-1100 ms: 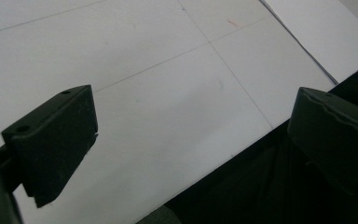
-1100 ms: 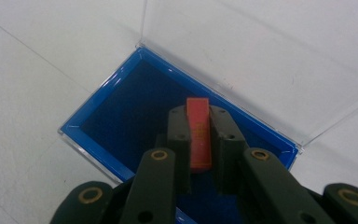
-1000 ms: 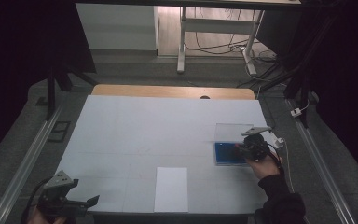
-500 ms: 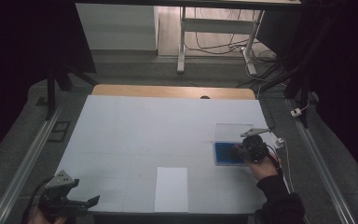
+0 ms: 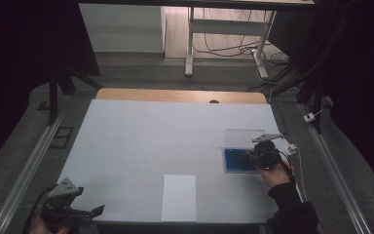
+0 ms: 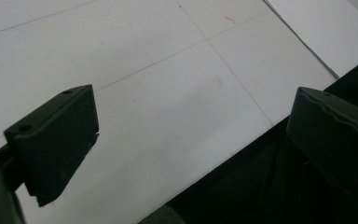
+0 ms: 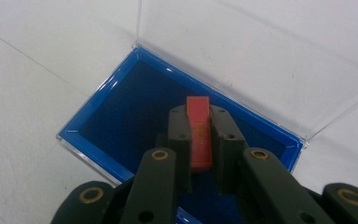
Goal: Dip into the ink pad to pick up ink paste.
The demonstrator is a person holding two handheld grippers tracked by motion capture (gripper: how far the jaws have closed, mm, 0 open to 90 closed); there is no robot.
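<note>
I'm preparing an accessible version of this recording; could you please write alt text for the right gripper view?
The right gripper is shut on a small red strip, held over a blue-lined case. The case's clear lid stands open behind it, and the case rests on a white table.

Quick count: one blue tray (image 5: pixel 237 161) with one clear lid (image 5: pixel 243 137) standing open off its far edge. One thin red piece (image 7: pixel 199 130) sits over the tray's blue floor, pinched in one of the two grippers (image 7: pixel 199 122). The other gripper (image 6: pixel 191 140) is well off toward the near left corner from the tray. One white sheet (image 5: pixel 178 197) lies left of the tray, nearer the front edge.
</note>
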